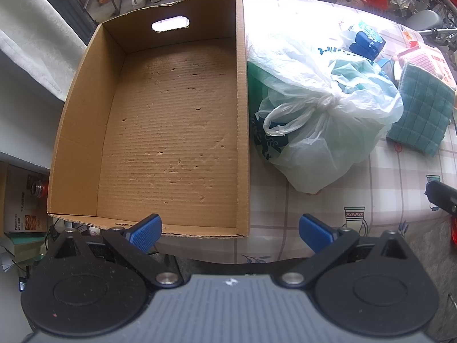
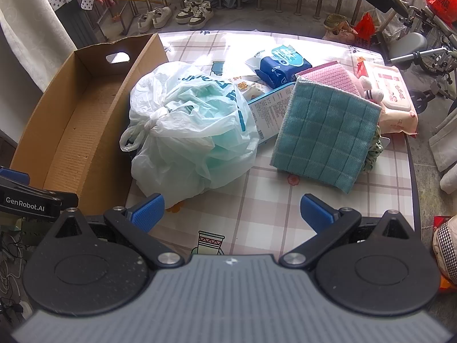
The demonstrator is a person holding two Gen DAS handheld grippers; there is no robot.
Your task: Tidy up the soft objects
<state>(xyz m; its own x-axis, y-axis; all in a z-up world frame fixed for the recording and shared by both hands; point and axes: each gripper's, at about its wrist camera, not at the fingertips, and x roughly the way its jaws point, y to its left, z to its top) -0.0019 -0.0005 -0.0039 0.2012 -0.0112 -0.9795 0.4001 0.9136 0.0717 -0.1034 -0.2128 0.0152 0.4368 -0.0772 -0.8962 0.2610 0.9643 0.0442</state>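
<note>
Your corrugated cardboard box (image 1: 171, 131) sits empty at the desk's (image 2: 271, 208) left. Just right of it: a knotted, crinkly white plastic bag (image 2: 188, 131); further right, a teal waffle-weave cloth (image 2: 325, 134). Left tool (image 1: 230, 230) and right tool (image 2: 232, 210): blue pads wide apart, holding nothing.

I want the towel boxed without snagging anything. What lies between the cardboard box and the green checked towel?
The knotted white plastic bag fills most of that stretch, right beside the cardboard box; bare tablecloth separates it from the green checked towel. The right wrist view shows this best.
</note>
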